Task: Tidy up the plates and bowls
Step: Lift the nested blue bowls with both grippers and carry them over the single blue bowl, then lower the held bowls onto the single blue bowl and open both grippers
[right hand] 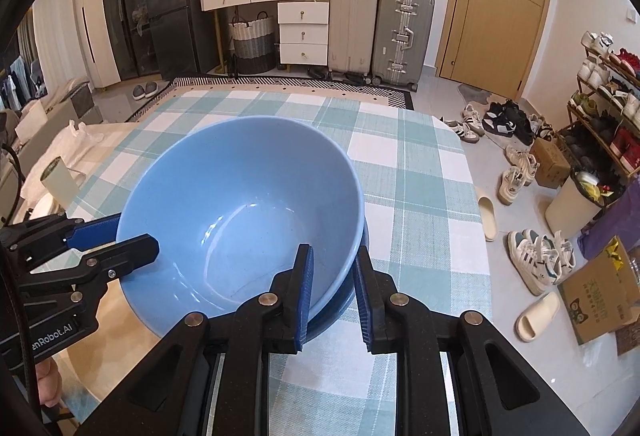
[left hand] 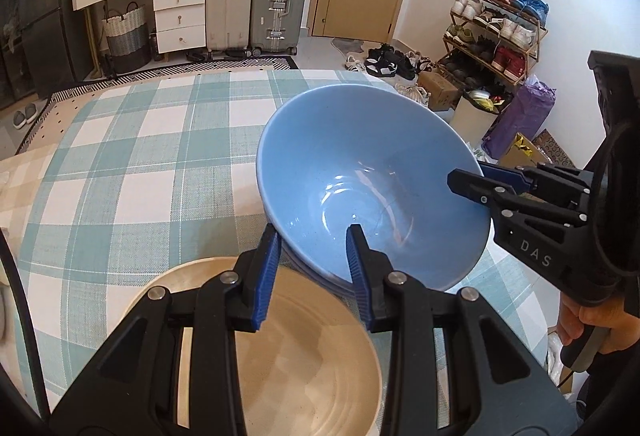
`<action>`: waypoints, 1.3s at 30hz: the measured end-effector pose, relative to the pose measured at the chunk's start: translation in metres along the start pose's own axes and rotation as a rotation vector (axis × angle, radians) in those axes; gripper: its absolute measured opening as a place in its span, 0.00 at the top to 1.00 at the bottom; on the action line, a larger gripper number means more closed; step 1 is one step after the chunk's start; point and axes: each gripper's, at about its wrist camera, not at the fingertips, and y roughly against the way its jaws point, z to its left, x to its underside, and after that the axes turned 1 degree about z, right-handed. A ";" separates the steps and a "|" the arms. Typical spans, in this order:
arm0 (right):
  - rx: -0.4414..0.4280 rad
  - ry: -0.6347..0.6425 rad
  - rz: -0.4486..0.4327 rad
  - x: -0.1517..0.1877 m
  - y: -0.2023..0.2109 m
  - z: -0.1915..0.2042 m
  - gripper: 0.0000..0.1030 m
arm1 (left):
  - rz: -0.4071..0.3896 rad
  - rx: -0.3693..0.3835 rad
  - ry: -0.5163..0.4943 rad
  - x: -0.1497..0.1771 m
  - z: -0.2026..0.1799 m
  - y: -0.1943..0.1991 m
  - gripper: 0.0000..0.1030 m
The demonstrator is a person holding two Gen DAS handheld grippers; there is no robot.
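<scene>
A large light-blue bowl (left hand: 360, 171) (right hand: 240, 195) hangs tilted just over a second blue dish (left hand: 308, 268) (right hand: 340, 306); whether they touch I cannot tell. My left gripper (left hand: 314, 256) (right hand: 134, 234) is shut on the bowl's rim, one pad inside and one outside. On the opposite side of the rim, my right gripper (right hand: 334, 276) (left hand: 470, 173) is shut the same way. A beige plate (left hand: 312, 356) lies on the table under the left gripper.
The table (left hand: 140, 155) (right hand: 420, 195) carries a teal-and-white checked cloth. A pale cylinder (right hand: 60, 175) stands near its left side. Shoes, slippers and boxes (right hand: 532, 256) litter the floor past the right edge. A hand (left hand: 580, 320) grips the right tool.
</scene>
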 end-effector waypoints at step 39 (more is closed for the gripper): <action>0.053 0.037 0.006 0.012 -0.014 0.000 0.45 | 0.008 -0.013 -0.004 -0.004 0.008 -0.021 0.27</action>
